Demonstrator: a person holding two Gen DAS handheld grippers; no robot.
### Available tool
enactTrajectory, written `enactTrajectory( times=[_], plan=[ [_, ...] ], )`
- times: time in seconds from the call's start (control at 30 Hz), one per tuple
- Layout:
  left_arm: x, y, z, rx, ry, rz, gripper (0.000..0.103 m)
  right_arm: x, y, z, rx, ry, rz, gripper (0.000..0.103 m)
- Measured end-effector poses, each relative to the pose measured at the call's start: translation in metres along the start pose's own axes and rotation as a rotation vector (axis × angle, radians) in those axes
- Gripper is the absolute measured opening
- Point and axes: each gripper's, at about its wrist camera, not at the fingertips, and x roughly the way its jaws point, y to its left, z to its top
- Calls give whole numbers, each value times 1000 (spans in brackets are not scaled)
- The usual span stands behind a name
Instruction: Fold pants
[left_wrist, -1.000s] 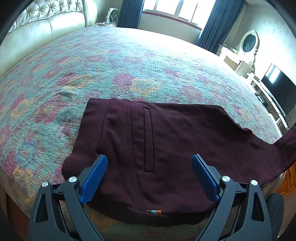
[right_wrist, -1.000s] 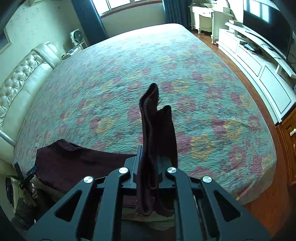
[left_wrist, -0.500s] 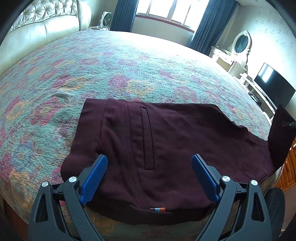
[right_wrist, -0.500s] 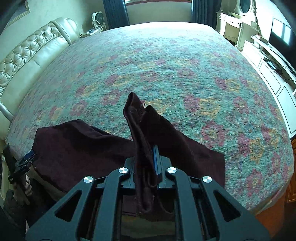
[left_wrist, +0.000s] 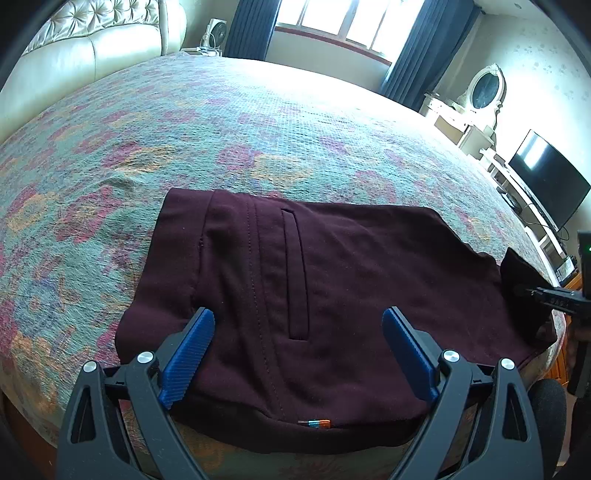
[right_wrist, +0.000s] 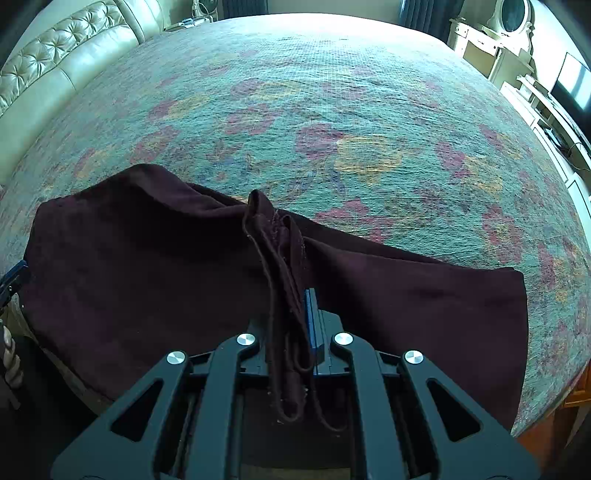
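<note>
Dark maroon pants (left_wrist: 332, 288) lie flat on the flowered bedspread (left_wrist: 184, 129) near the bed's front edge, waist end with a slit pocket nearest the left wrist camera. My left gripper (left_wrist: 297, 341) is open and empty just above the waist end. My right gripper (right_wrist: 291, 295) is shut on the bunched leg hems of the pants (right_wrist: 273, 236) and holds them low over the folded-back leg cloth (right_wrist: 424, 295). It also shows at the right edge of the left wrist view (left_wrist: 554, 299).
A cream tufted headboard (left_wrist: 85, 48) runs along the left. White dresser with oval mirror (left_wrist: 480, 96) and a TV (left_wrist: 546, 184) stand at the right. Windows with dark blue curtains (left_wrist: 251, 26) are at the back.
My right gripper has carried the leg hems down and to the left, over the pants, so the legs now lie doubled on the bed. My left gripper stays open over the waist.
</note>
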Motion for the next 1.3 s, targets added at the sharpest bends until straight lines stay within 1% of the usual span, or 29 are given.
enactTrajectory(
  times=[0.23,0.37,0.4,0.47,0.6,0.7,0.77,0.87,0.9,0.93,0.97,1.07,1.1,1.13,1.17,1.2,1.23,1.27,1.3],
  plan=[
    [1,-1,-2,0,0,2,91,9,7,-5,-1,6,-13,12],
    [1,-1,-2,-1,-1,1,91,10,8,-7,10,0,3,17],
    [2,-2,-2,-1,0,0,91,10,10,-7,6,-1,2,18],
    [2,-2,-2,-1,-1,1,91,9,14,-9,-1,-1,10,24],
    [2,-1,-2,3,0,5,91,4,25,-14,-18,-11,22,29],
    [2,0,-2,2,0,4,91,-1,34,-19,-26,-9,60,30],
    [2,0,-2,2,0,4,91,-4,41,-22,-26,-1,123,31],
    [3,-1,-2,5,0,7,91,-14,42,-24,-7,20,296,32],
    [3,-1,-2,6,0,7,91,-18,38,-23,9,18,340,32],
    [3,0,-3,7,-1,7,91,-26,29,-22,28,7,392,34],
    [3,-1,-3,7,-1,6,91,-34,18,-20,45,-15,429,40],
    [3,-1,-3,7,-1,7,91,-59,-44,-15,137,-104,455,54],
    [3,0,-3,7,-1,7,91,-64,-71,-14,179,-135,445,56],
    [3,0,-3,6,-2,7,91,-67,-102,-15,237,-166,404,60],
    [3,0,-3,4,-2,6,91,-67,-134,-18,299,-185,355,61],
    [3,0,-3,2,-2,6,91,-63,-160,-20,355,-189,331,61],
    [3,1,-2,-2,-3,5,91,-54,-189,-23,422,-182,316,61],
    [3,1,-2,-5,-4,4,91,-43,-213,-26,475,-155,310,61],
    [3,1,-2,-8,-5,3,91,-30,-231,-29,511,-123,323,61]
  ],
)
